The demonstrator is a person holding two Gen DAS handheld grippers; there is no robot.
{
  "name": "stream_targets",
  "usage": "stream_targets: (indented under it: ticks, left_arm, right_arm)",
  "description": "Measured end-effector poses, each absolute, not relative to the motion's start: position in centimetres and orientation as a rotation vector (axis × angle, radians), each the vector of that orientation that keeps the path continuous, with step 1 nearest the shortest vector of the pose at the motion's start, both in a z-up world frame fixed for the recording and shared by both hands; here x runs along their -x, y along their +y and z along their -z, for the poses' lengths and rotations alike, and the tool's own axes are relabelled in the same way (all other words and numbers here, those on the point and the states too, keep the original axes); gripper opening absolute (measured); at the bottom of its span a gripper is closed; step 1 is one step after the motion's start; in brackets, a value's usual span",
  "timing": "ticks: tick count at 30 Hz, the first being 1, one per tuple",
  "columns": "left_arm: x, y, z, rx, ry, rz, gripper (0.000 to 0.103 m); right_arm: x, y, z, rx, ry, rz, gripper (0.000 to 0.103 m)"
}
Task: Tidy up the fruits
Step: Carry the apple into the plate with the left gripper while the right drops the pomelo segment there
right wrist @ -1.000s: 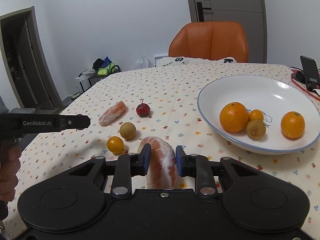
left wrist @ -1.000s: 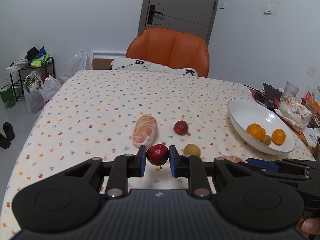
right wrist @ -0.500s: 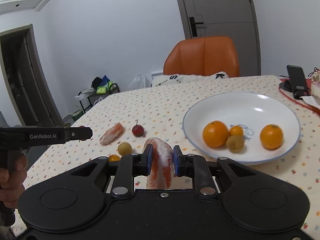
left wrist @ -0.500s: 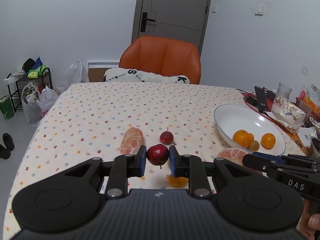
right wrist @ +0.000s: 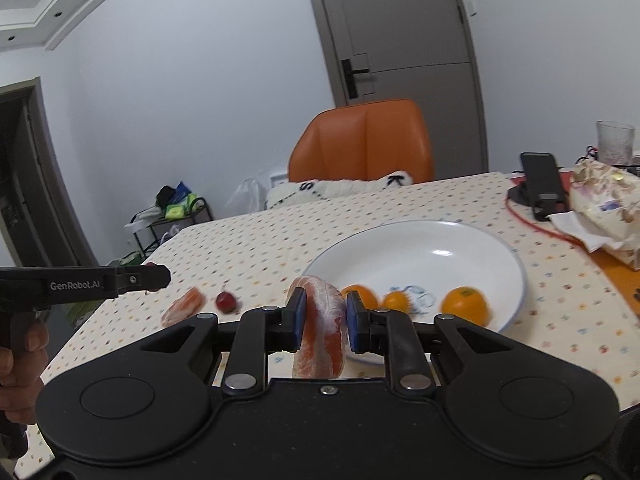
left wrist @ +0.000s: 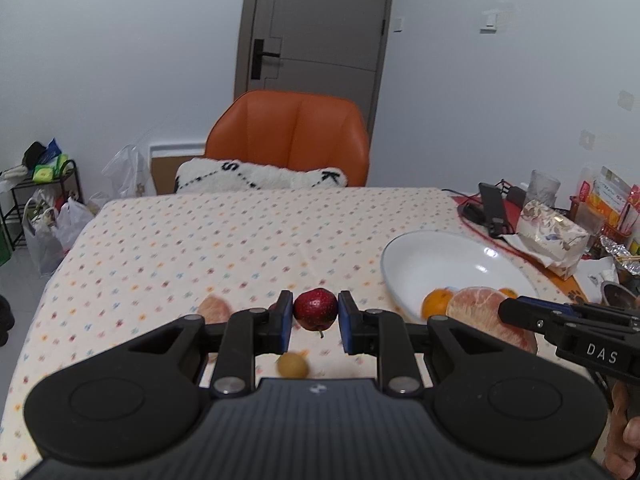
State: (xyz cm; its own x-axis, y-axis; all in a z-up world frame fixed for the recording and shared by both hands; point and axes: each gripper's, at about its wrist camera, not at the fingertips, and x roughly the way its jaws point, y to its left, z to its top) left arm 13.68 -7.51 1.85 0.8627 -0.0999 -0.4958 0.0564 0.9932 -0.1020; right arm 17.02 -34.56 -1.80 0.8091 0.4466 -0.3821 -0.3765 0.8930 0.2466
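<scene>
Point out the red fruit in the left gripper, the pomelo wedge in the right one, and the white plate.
Red fruit [left wrist: 315,309], left wrist view, middle of its skin.
Pomelo wedge [right wrist: 323,330], right wrist view, pink flesh between the fingers.
Plate [right wrist: 452,236], right wrist view, bare inner wall.

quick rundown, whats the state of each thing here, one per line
left hand-held gripper: shut on the red fruit
red fruit: held off the table
right hand-held gripper: shut on the pomelo wedge
pomelo wedge: held, near the plate's edge
plate: on the table, oranges in it
door: closed
</scene>
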Motion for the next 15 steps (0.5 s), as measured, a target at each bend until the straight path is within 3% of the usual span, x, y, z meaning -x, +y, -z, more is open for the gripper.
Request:
stream_targets:
  ticks: [15]
  left_arm:
    - [-18.1, -12.2, -1.3, 0.065, 0.542, 0.158, 0.022]
  right_arm:
    - [-19.9, -38.6, 2.0, -0.184, 0.45, -0.356, 0.019]
